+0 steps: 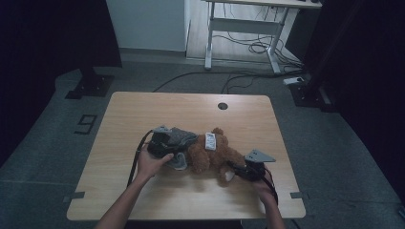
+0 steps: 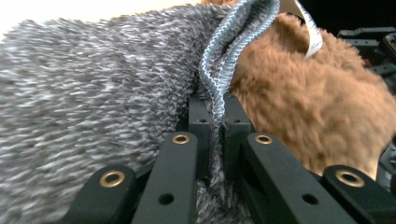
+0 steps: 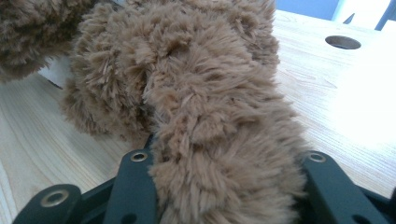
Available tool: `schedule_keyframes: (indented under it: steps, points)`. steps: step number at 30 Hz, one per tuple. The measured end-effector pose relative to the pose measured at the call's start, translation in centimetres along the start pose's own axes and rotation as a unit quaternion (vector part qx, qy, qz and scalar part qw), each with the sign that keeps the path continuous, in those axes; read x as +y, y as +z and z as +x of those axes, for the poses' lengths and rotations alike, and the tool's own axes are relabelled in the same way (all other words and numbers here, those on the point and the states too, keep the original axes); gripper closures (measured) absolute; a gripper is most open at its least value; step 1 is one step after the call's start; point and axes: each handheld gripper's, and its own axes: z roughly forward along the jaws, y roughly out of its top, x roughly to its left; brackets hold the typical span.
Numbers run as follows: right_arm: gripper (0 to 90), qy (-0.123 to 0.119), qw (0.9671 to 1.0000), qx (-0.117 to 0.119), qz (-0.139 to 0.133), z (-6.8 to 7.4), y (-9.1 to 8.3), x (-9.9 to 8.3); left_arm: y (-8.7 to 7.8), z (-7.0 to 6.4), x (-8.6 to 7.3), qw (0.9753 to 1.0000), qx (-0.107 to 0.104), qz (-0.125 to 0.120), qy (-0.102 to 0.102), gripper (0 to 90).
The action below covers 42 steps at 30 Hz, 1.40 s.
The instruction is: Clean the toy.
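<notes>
Teddy bear (image 1: 215, 152): brown plush, lying on its side near the middle of the worktop (image 1: 191, 107), a white tag on its upper side.
Sweater (image 1: 179, 138): grey knit, around the bear's left end.
Left gripper (image 2: 215, 122): jaws pinched tight on the sweater's ribbed hem, right beside the brown fur.
Right gripper (image 3: 224, 163): jaws set wide on either side of a furry limb at the bear's right end, gripping it.

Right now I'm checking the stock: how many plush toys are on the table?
1: a brown teddy bear lying mid-table, partly in a grey knitted garment. Nothing suggests another hidden.
</notes>
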Motion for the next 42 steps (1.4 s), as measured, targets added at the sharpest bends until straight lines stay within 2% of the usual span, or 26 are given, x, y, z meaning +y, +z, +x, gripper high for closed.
schedule_keyframes:
  steps: [3, 11, 15, 17, 19, 21, 23, 27, 29, 31, 32, 35, 36, 38, 39, 40, 42]
  points:
    - [58.5, 0.002, 1.0000, 0.000, 0.000, -0.1, 0.0, -0.1, -1.3, 0.1, -0.5, 0.9998, 0.018, -0.007, 0.005, 84.9]
    - [58.3, -0.002, 1.0000, 0.003, 0.000, 0.0, 0.0, -0.1, -3.6, 1.7, -2.0, 0.9991, 0.036, -0.021, -0.009, 85.0]
    - [58.3, -0.001, 1.0000, 0.004, 0.001, -0.1, 0.0, -0.1, -4.6, 2.4, -2.4, 0.9978, 0.059, -0.025, -0.017, 85.0]
    - [58.3, -0.001, 1.0000, 0.003, 0.001, -0.1, 0.0, -0.1, -5.2, 2.5, -2.1, 0.9966, 0.072, -0.034, -0.018, 85.0]
    - [58.3, 0.000, 1.0000, 0.001, 0.002, -0.1, 0.1, -0.2, -5.6, 2.0, -1.2, 0.9968, 0.066, -0.042, -0.014, 85.1]
    - [58.4, -0.001, 1.0000, 0.000, 0.001, -0.1, 0.1, -0.2, -5.6, 1.1, 0.0, 0.9969, 0.061, -0.049, -0.002, 85.0]
    - [58.5, -0.007, 1.0000, 0.000, -0.001, 0.0, 0.1, -0.2, -5.1, -0.3, 2.0, 0.9974, 0.046, -0.053, 0.016, 85.0]
    - [58.5, -0.013, 0.9999, 0.000, 0.000, 0.0, 0.0, -0.2, -3.2, -3.1, 5.7, 0.9970, 0.033, -0.046, 0.052, 84.9]
    - [58.5, -0.013, 0.9999, -0.001, -0.001, 0.0, 0.0, -0.2, -1.5, -4.7, 7.6, 0.9967, 0.024, -0.035, 0.069, 84.8]
    - [58.5, -0.013, 0.9999, 0.000, -0.001, 0.0, 0.0, -0.2, 0.1, -6.0, 8.7, 0.9963, 0.015, -0.023, 0.081, 84.7]
    - [58.5, -0.012, 0.9999, 0.000, -0.001, 0.0, 0.1, -0.2, 1.5, -6.9, 9.3, 0.9958, 0.007, -0.013, 0.090, 84.8]
    - [58.5, -0.013, 0.9999, 0.001, -0.001, -0.1, 0.1, -0.3, 3.6, -8.4, 9.9, 0.9951, -0.009, 0.001, 0.099, 84.7]
    - [58.5, -0.013, 0.9999, 0.001, -0.001, -0.1, 0.1, -0.3, 4.8, -9.1, 9.9, 0.9945, -0.023, 0.011, 0.102, 84.7]
    - [58.6, -0.014, 0.9999, 0.001, -0.001, 0.0, 0.2, -0.3, 6.4, -10.0, 9.5, 0.9927, -0.032, 0.033, 0.111, 84.7]
    - [58.6, -0.017, 0.9999, 0.000, 0.000, 0.0, 0.1, -0.3, 7.1, -10.3, 9.3, 0.9916, -0.033, 0.044, 0.117, 84.7]
    - [58.5, -0.017, 0.9999, 0.000, 0.001, 0.0, 0.1, -0.3, 8.2, -10.6, 8.6, 0.9895, -0.029, 0.065, 0.126, 84.7]
    - [58.5, -0.016, 0.9999, 0.000, 0.001, 0.0, 0.1, -0.3, 9.8, -10.6, 7.3, 0.9867, -0.017, 0.094, 0.131, 84.6]
